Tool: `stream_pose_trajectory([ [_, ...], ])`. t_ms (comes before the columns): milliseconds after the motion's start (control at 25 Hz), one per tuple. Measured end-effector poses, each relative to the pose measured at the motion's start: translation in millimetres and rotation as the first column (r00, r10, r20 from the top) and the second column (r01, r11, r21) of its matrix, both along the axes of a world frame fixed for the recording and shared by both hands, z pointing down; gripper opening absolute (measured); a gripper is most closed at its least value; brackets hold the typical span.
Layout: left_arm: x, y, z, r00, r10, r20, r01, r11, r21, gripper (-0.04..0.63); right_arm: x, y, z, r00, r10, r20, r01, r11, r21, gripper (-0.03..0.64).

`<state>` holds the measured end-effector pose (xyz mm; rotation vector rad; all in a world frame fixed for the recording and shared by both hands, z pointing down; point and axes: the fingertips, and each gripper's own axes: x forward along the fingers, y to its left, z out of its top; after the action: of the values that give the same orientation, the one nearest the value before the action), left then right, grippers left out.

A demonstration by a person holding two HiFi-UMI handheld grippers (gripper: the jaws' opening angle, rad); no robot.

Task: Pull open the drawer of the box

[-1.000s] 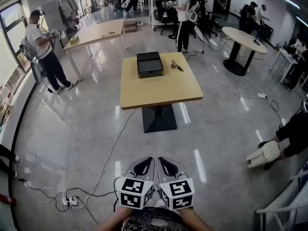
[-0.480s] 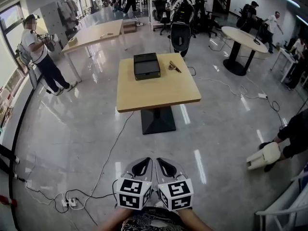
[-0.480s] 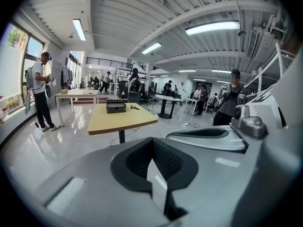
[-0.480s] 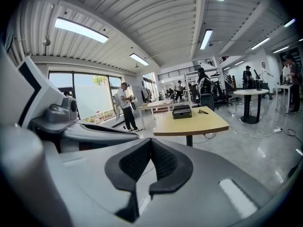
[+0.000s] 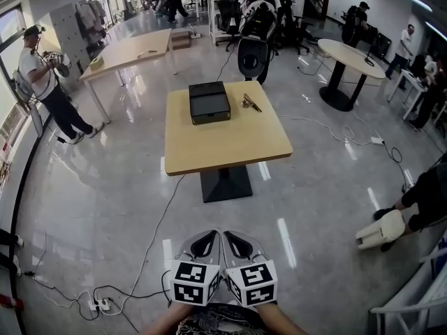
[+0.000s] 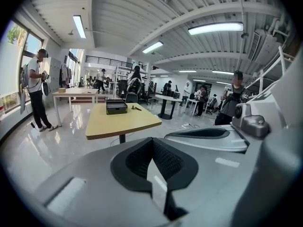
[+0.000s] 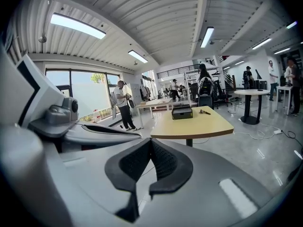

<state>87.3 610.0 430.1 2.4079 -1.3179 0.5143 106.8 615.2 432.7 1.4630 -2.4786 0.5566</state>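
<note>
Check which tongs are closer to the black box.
Left, marginally. Both are held side by side near the body, far short of the table; left tongs sit almost in line with the black box, right tongs offset to its right.

No text, number, brand or sign readable anywhere. Only square black-and-white markers (image 5: 195,283) on the left gripper (image 5: 207,239) and the right gripper (image 5: 232,239): coded patterns, no letters or digits. Nothing legible on the box (image 5: 209,102) or on the bench (image 5: 223,142); too small to tell any print there.
</note>
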Motion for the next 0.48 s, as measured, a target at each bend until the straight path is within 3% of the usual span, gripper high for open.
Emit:
stream_pose_trajectory([
  [480,-107.9,-199.4,0.6,0.998,0.055,-0.036,-0.056,0.998,-0.025,0.003,-106.6,-198.5,6.3,0.999,0.046,-0.02,-0.047,0.998,-0.044,0.003],
])
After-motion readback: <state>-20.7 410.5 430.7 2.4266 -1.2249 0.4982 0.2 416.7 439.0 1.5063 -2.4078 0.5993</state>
